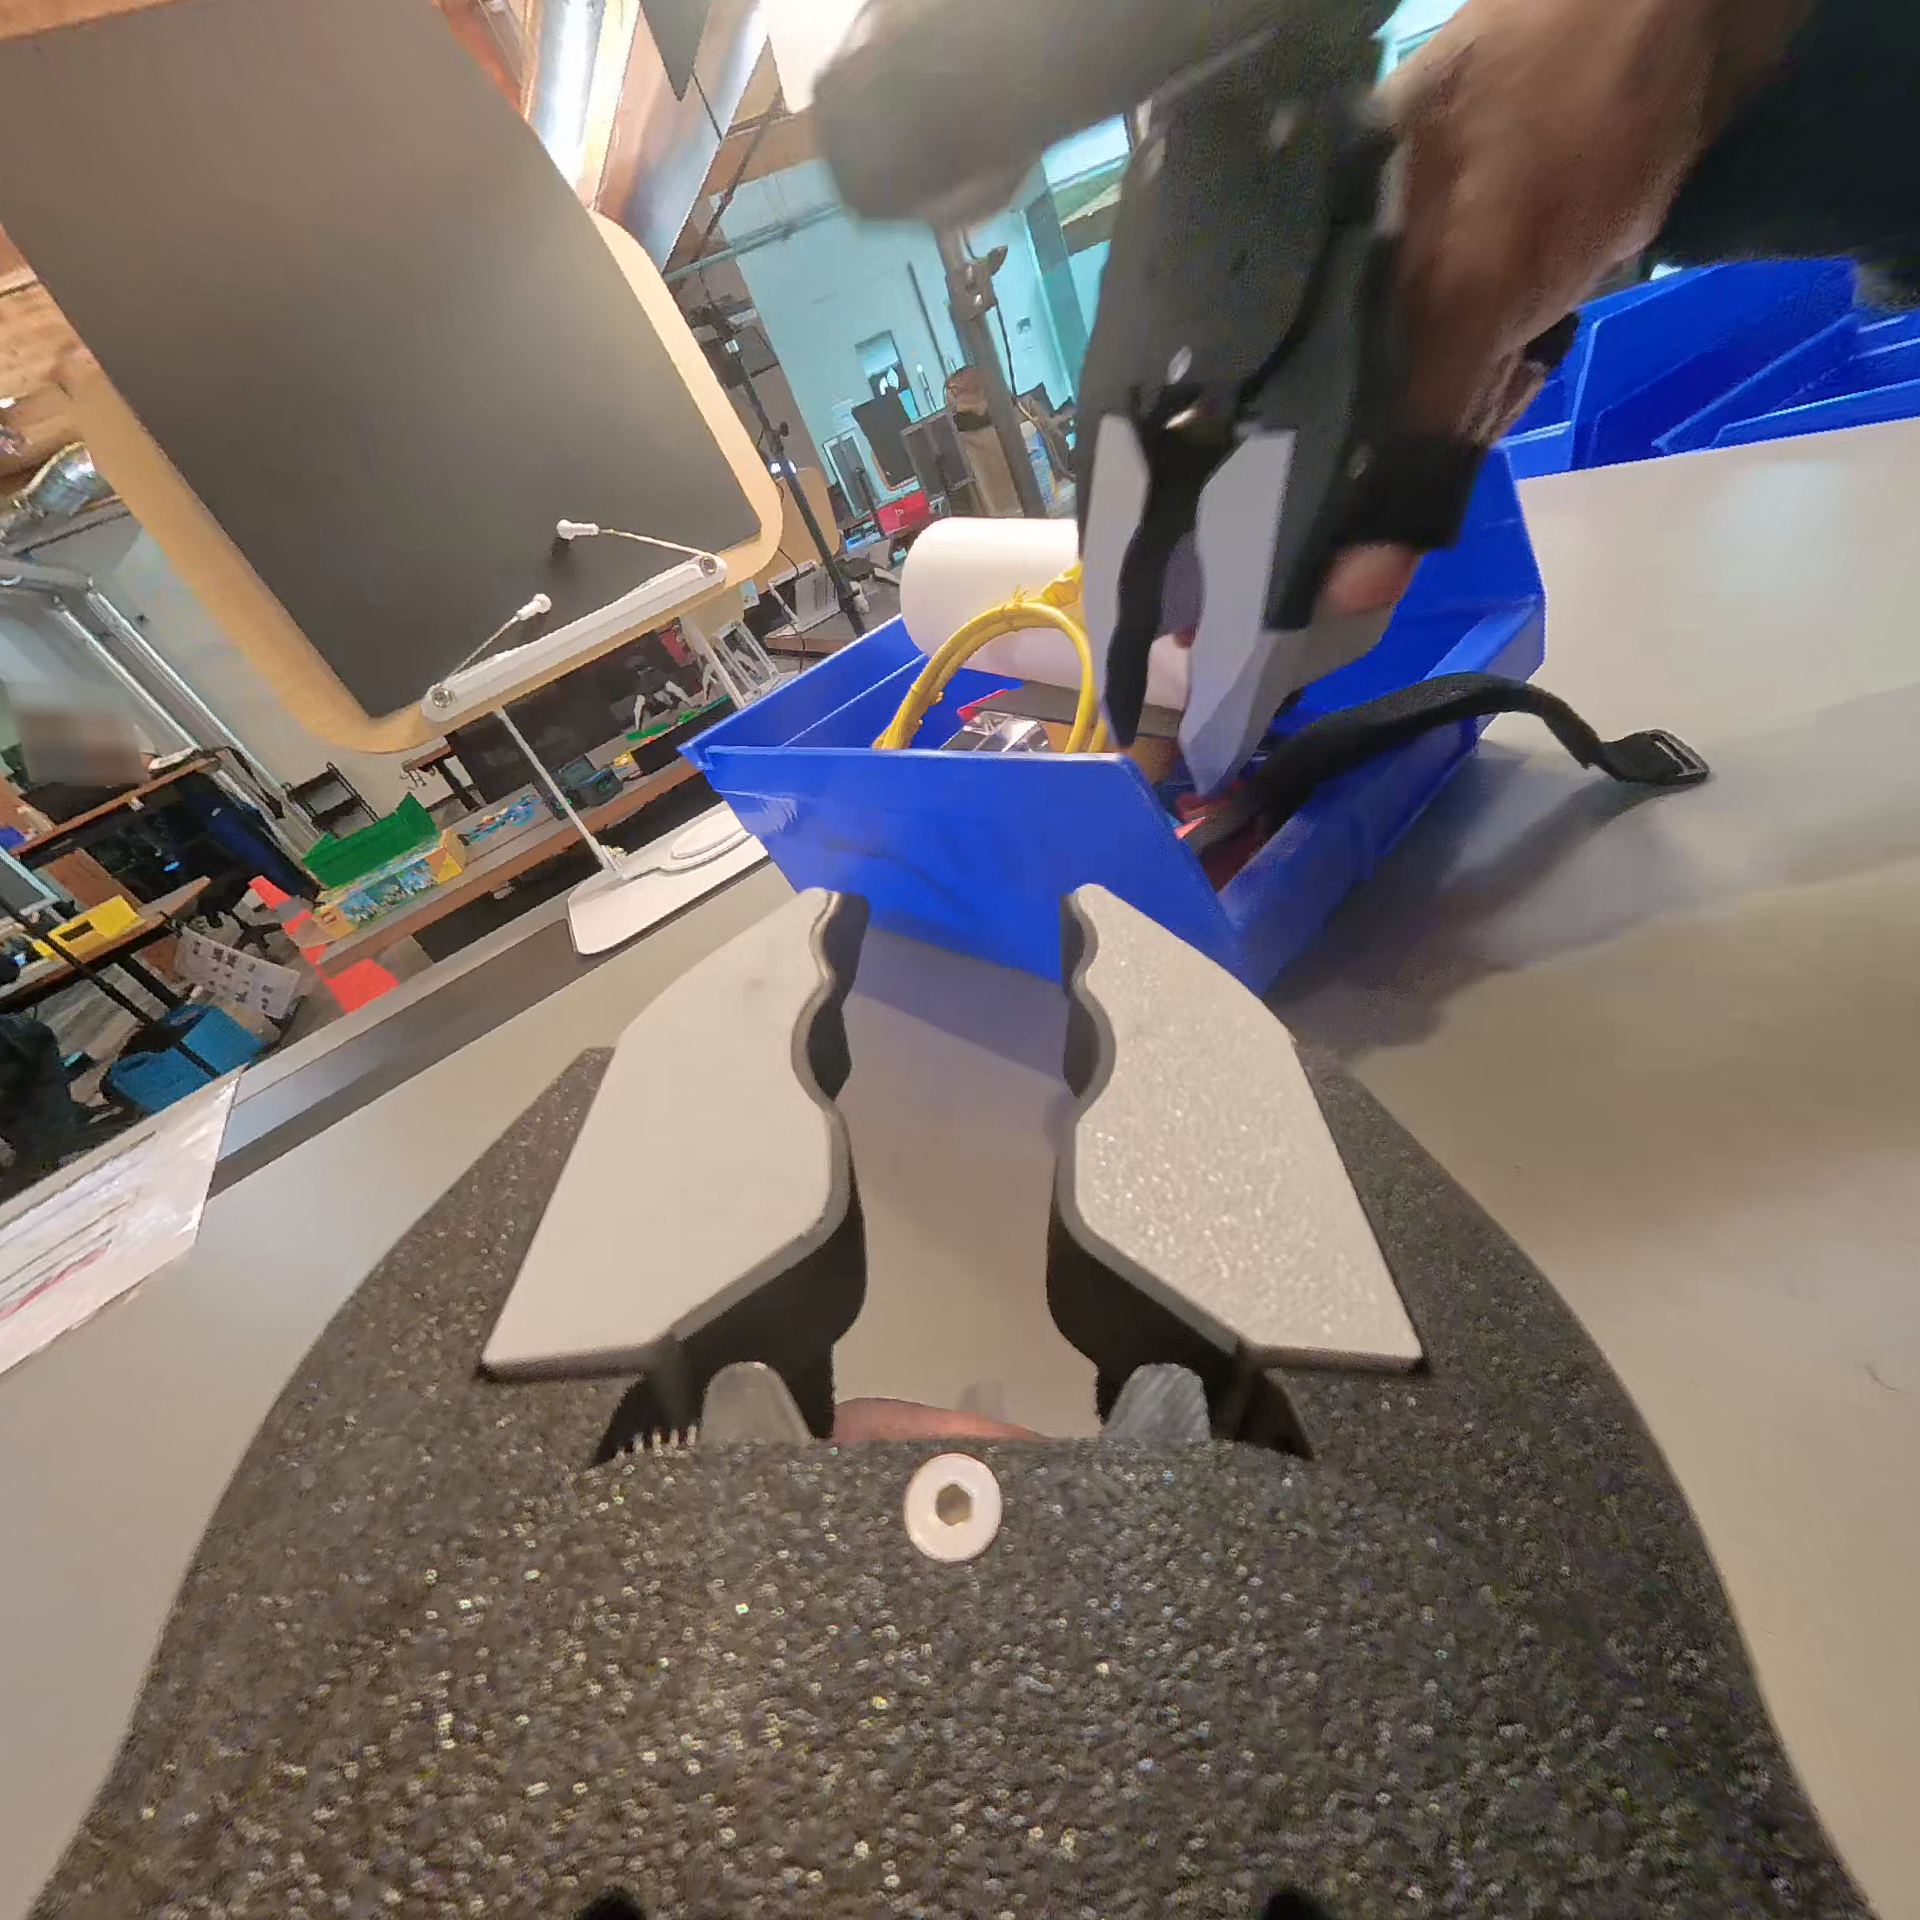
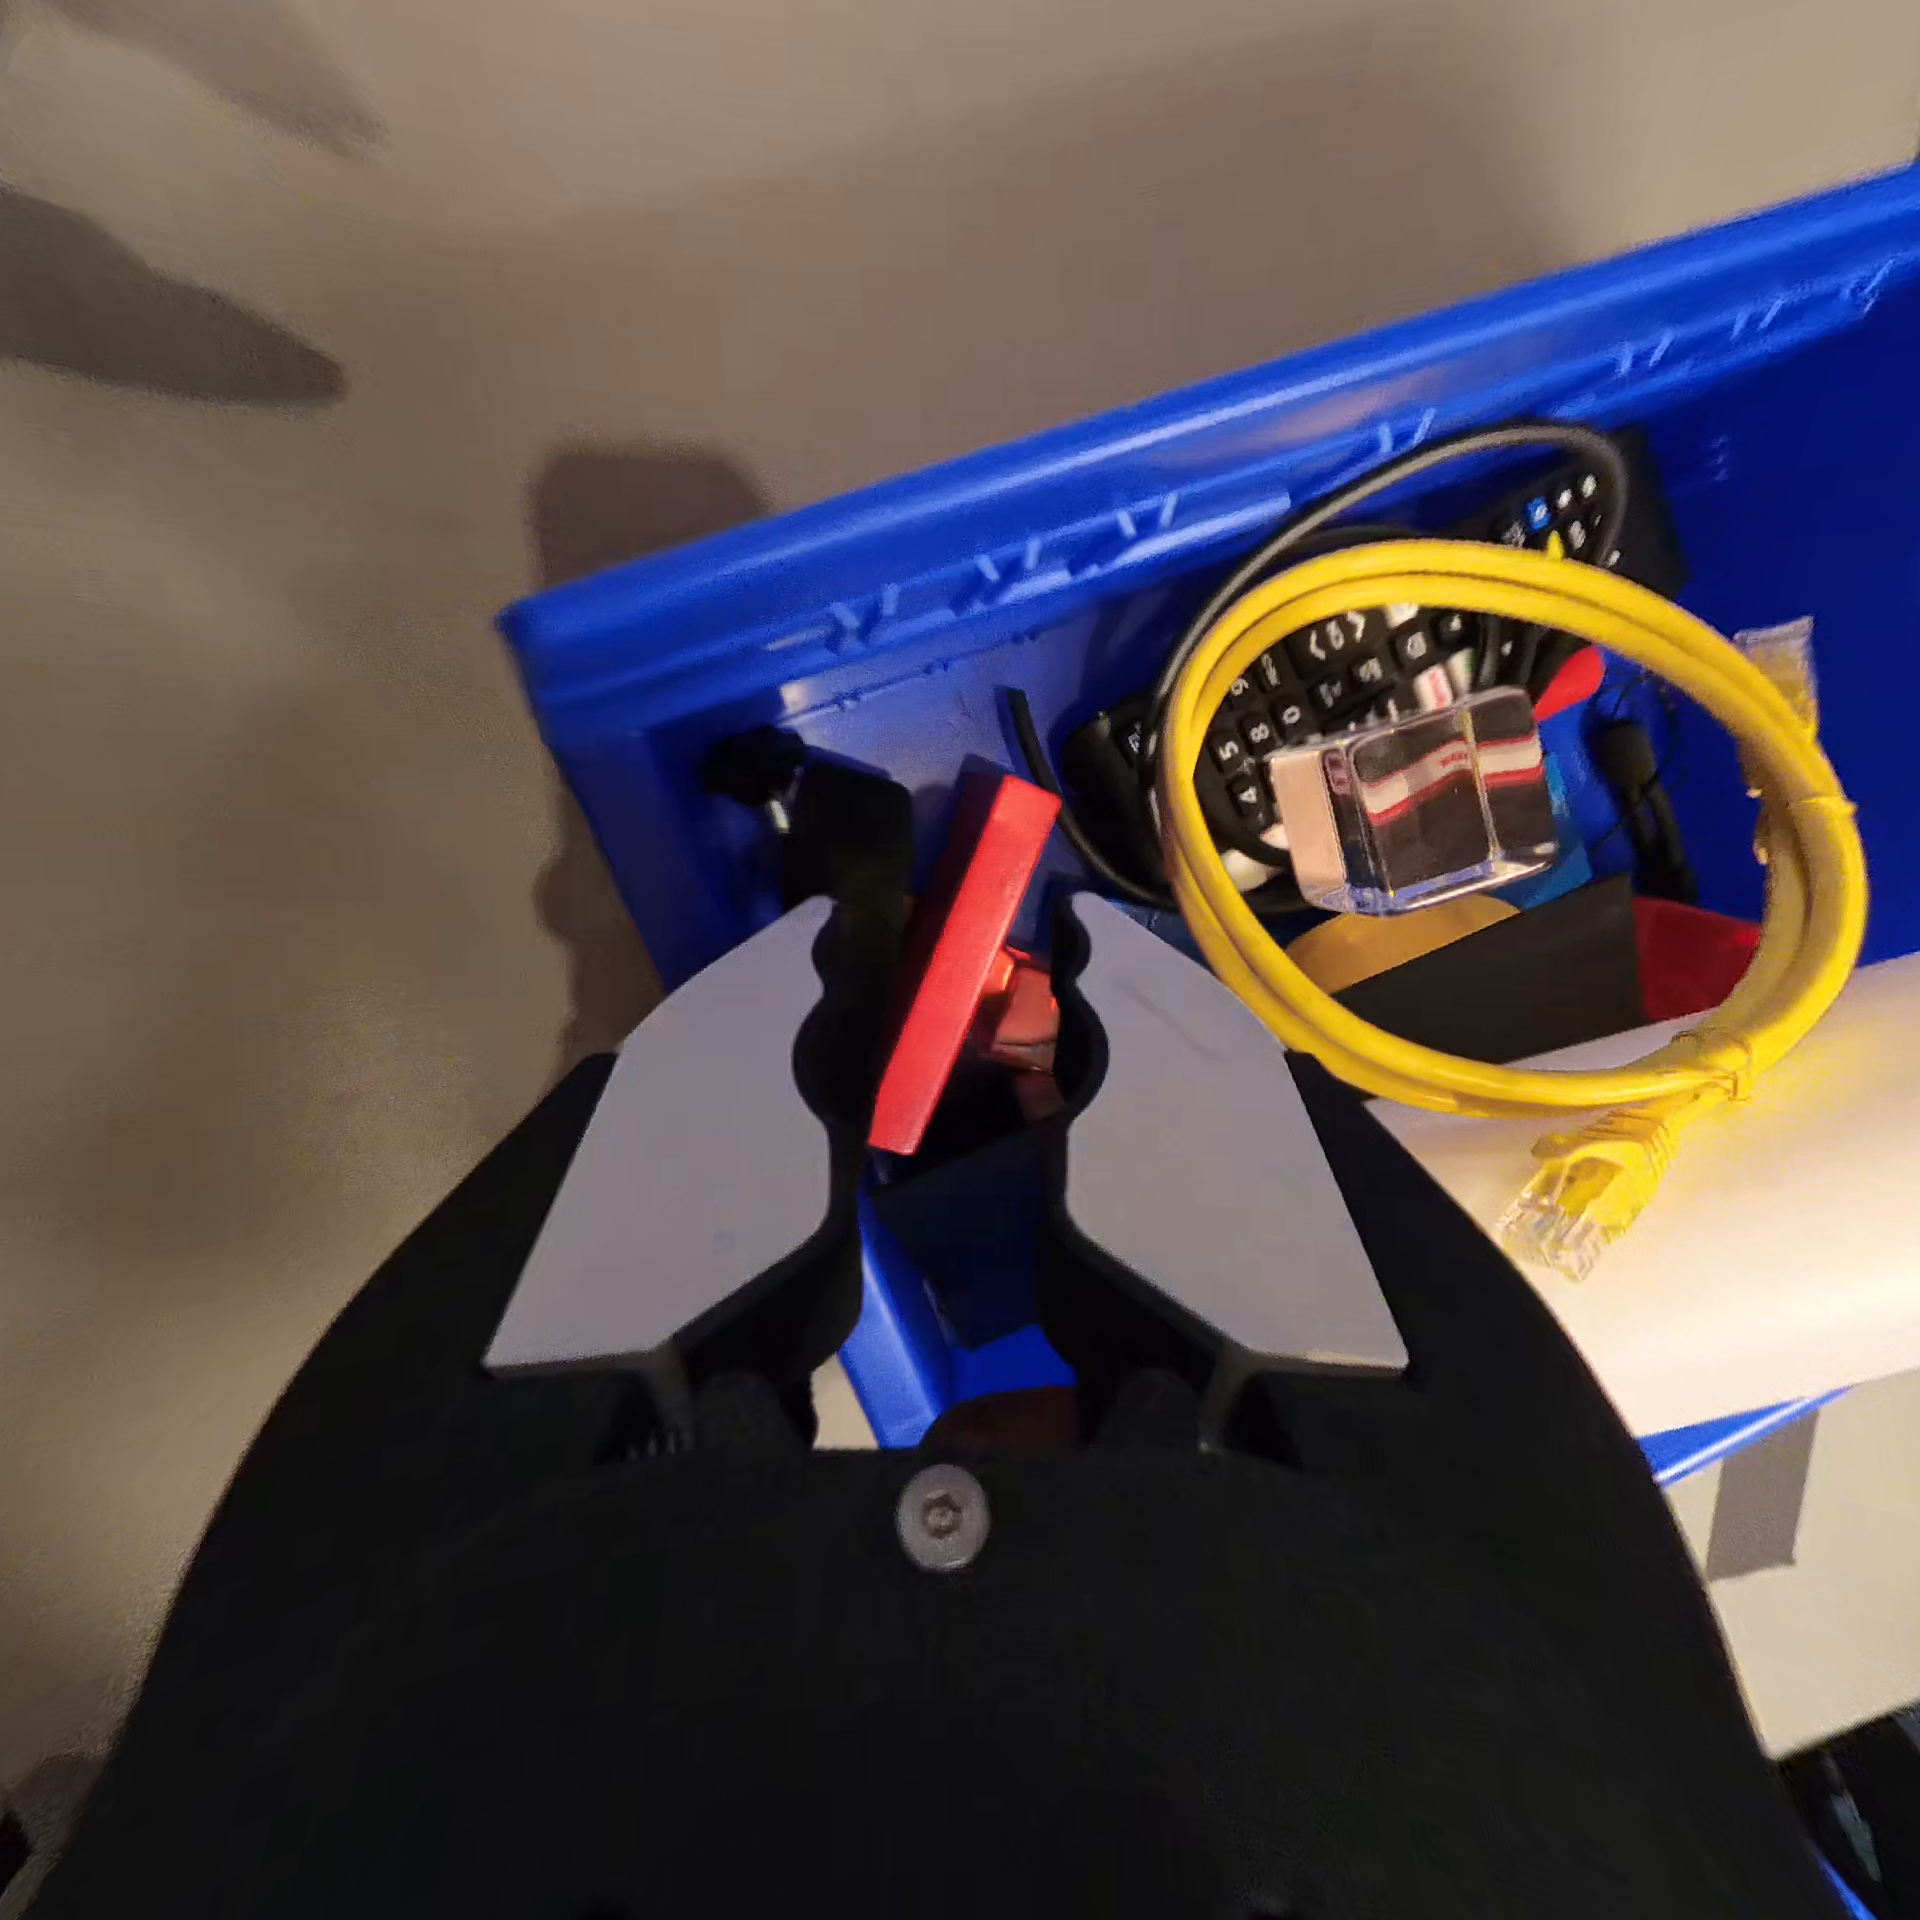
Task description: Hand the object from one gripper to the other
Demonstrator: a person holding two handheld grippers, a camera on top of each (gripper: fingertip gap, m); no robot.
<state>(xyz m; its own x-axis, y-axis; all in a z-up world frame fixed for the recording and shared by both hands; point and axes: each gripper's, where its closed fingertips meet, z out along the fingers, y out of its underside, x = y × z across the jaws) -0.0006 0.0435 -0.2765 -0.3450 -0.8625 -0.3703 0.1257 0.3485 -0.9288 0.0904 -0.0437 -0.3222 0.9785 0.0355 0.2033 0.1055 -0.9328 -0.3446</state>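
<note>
A blue bin (image 1: 956,831) stands on the grey table, full of loose items. My right gripper (image 2: 951,914) is open and reaches down into the bin (image 2: 1039,551); a flat red block (image 2: 961,956) stands tilted between its fingers, which do not visibly clamp it. A black strap (image 2: 852,831) lies beside the block. The right gripper also shows in the left wrist view (image 1: 1164,717), held by a hand above the bin. My left gripper (image 1: 956,914) is open and empty, low over the table in front of the bin.
In the bin lie a coiled yellow cable (image 2: 1507,831), a clear cube (image 2: 1423,810), a black keypad remote (image 2: 1340,675) and a white roll (image 2: 1714,1247). A black strap (image 1: 1507,717) hangs over the bin's side. More blue bins (image 1: 1745,353) stand behind. A standing board (image 1: 364,343) stands left. My right gripper's tips are some 4 centimetres from the black strap (image 2: 852,831).
</note>
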